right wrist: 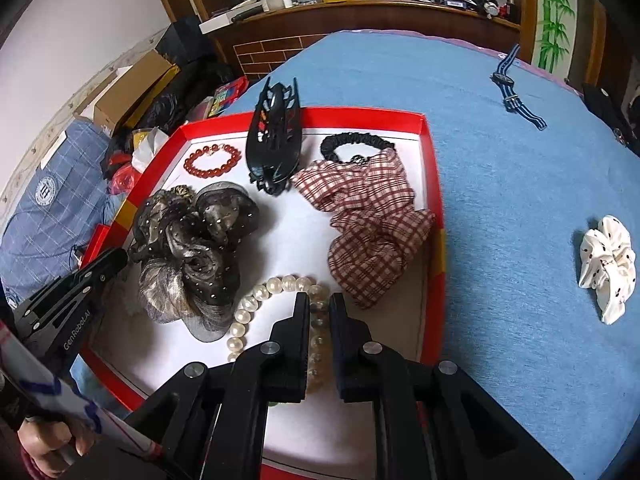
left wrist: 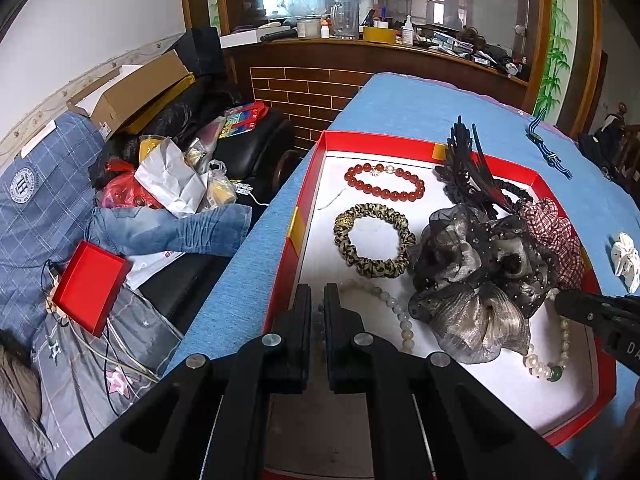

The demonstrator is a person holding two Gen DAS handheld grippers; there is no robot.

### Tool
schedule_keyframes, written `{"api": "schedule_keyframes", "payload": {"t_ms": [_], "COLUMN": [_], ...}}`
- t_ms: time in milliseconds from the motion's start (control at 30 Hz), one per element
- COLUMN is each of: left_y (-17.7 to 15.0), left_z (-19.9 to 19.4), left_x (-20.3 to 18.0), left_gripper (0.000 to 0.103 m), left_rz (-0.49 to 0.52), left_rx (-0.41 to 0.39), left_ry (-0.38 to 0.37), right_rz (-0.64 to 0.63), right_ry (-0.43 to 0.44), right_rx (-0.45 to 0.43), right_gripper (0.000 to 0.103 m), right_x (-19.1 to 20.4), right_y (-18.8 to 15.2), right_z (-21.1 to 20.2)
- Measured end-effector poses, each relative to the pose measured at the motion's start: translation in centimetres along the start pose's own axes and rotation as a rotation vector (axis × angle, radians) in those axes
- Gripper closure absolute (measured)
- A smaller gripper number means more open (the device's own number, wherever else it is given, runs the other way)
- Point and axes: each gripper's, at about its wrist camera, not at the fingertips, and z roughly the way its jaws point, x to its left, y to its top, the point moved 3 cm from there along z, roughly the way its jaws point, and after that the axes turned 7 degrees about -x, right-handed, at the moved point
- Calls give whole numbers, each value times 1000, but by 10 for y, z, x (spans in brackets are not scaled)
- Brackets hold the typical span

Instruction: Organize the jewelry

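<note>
A red tray (left wrist: 308,184) (right wrist: 434,184) with a white floor sits on the blue table. It holds a red bead bracelet (left wrist: 384,186) (right wrist: 212,162), a leopard scrunchie (left wrist: 374,246), a grey organza bow (left wrist: 476,280) (right wrist: 192,248), a black claw clip (right wrist: 274,144), a black hair tie (right wrist: 356,146), a plaid scrunchie (right wrist: 372,228) and a pearl bracelet (right wrist: 256,304) (left wrist: 544,364). My left gripper (left wrist: 318,306) is nearly shut around a pale bead necklace (left wrist: 396,308). My right gripper (right wrist: 319,308) is nearly shut around the pearl bracelet.
A white dotted scrunchie (right wrist: 608,264) (left wrist: 626,260) and a striped watch (right wrist: 514,88) (left wrist: 546,148) lie on the blue cloth right of the tray. A cluttered sofa with a small red box (left wrist: 90,286) is left of the table. A wooden counter stands behind.
</note>
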Motion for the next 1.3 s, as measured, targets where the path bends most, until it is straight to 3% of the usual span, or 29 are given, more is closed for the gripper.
{"api": "schedule_keyframes", "payload": {"t_ms": [67,200,367,833,1000,1300], "left_y": [0,1,2,1,2,2], "left_z": [-1,-5,-7,-19,-25,-41], "left_x": [-1,-4,-6,-15,-17,-13], "left_gripper": [96,82,82,60,43,36], "left_rz": [5,11,15,25,40,18], "left_rx": [-3,-17,-21,-44,-68,-93], "left_ry": [1,11,23,22,58,61], "right_rz": [5,7,9,14,21,21], "right_ry": [3,7,11,8,8,4], "right_rx": [-2,-12,-19,-38,-43,-65], "right_gripper": [91,91,91,91,91,84], "right_x": [-1,-1,-1,-6,-7,-8], "right_y": [0,1,0,-5,-8,-14], "right_z": [-2,-7,-13,-29,-36,-52]}}
